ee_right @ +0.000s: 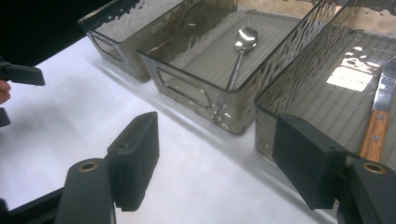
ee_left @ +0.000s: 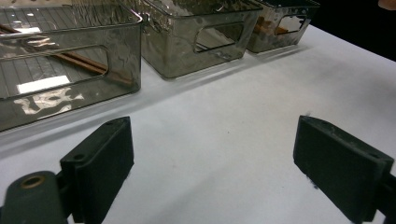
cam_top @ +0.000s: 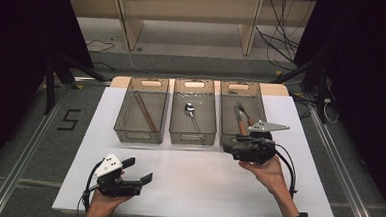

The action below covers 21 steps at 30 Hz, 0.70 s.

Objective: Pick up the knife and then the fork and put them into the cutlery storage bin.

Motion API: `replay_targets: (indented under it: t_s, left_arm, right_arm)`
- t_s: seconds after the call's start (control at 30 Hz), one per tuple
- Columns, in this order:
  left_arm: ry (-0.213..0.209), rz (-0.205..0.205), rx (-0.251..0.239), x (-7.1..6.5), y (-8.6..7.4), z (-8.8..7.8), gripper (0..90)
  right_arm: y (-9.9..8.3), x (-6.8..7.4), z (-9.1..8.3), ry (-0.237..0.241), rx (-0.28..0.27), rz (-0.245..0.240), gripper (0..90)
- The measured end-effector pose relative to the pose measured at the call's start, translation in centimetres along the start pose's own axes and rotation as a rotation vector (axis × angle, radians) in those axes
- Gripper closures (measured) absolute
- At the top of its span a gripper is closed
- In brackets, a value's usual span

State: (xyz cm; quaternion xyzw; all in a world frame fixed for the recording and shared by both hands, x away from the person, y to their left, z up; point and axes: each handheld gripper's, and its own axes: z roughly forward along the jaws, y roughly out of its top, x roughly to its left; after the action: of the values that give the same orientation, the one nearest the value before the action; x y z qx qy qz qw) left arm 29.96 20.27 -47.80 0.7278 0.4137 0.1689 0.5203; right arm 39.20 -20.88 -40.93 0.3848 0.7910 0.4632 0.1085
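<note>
The right gripper (cam_top: 231, 146) hangs at the near end of the right bin (cam_top: 226, 124), and its fingers (ee_right: 135, 158) are released, standing wide with nothing between them. In the right gripper view one finger is over the white tabletop (cam_top: 187, 181) and the other is in front of the near wall of the right bin. Inside this bin lie a knife with a wooden handle (ee_right: 376, 126) and, beside it, a fork (cam_top: 246, 114). The long axis of the knife runs from the near end of the bin toward the far end, with the handle at the near end, so the handle lies just beyond the fingers and a little to one side.

The middle bin (cam_top: 175, 122) holds one spoon (cam_top: 191, 114), with its bowl toward the far end. The left bin (cam_top: 123, 117) holds wooden chopsticks (cam_top: 145, 111), lying a little slanted.

The left gripper (cam_top: 140, 172) rests low over the tabletop, well apart from all three bins, and its fingers (ee_left: 100, 161) are also released and empty. The right gripper is much nearer to the right bin, so I judge that anything concerning the knife belongs to it; to pinch the handle, the fingers must first go over the near wall.
</note>
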Motion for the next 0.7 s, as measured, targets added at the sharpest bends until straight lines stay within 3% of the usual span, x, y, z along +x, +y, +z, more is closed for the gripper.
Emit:
replay_targets:
  t_s: [0.7]
  left_arm:
    - [0.002, -0.003, 0.003, 0.2, 0.1, 0.1, 11.8]
  right_arm:
    - [-4.8, 1.7, -1.3, 0.038, -0.064, 0.013, 26.9]
